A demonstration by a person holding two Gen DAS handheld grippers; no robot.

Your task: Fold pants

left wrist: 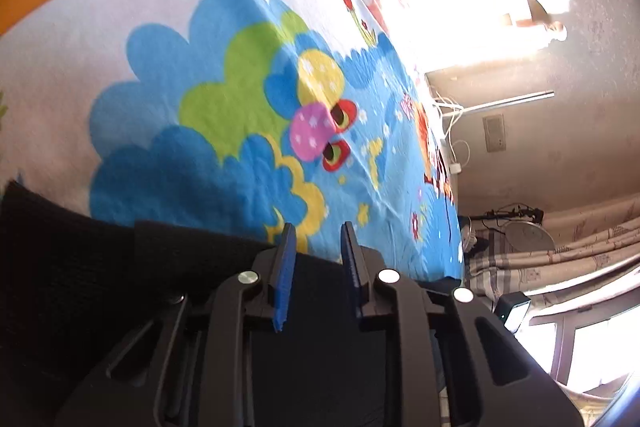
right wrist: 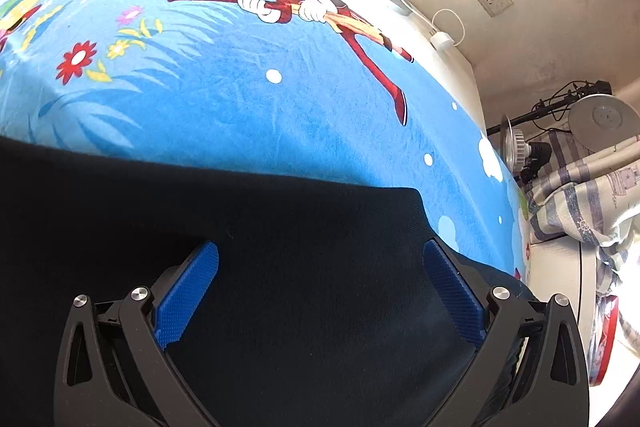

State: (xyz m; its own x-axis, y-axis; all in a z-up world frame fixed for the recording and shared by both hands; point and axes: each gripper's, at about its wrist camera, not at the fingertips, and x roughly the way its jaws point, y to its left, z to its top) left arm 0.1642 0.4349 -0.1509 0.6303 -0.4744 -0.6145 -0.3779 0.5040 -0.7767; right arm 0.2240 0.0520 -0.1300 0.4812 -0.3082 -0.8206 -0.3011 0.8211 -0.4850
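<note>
In the left wrist view, dark pants point(left wrist: 80, 259) of a coarse, matte weave are seen along the lower left of the frame, laid on a bed. The left hand-held gripper point(left wrist: 318, 247) is shown at bottom centre with its ribbed blue pads point(left wrist: 285, 267) drawn near each other, a narrow gap left between them; whether cloth is pinched there cannot be told. The bed is covered by a soft fleece bedsheet point(left wrist: 224, 115) printed with blue clouds, green and yellow shapes and spotted mushrooms. A rough plastered wall point(left wrist: 560, 163) with a socket plate fills the right side, and a white cable point(left wrist: 452, 131) is seen at the mattress edge.

In the right wrist view, the pants point(right wrist: 280, 247) are spread flat across the lower half of the frame, their square corner lying at centre right. The right hand-held gripper point(right wrist: 320, 267) is held wide apart over the fabric, the dimpled blue pads point(right wrist: 188, 291) gripping nothing. The bedsheet point(right wrist: 240, 107) is shown with a cartoon figure and red flowers. A striped cloth point(right wrist: 576, 199) is bunched at the right edge beside a round lamp head point(right wrist: 604, 119).
</note>
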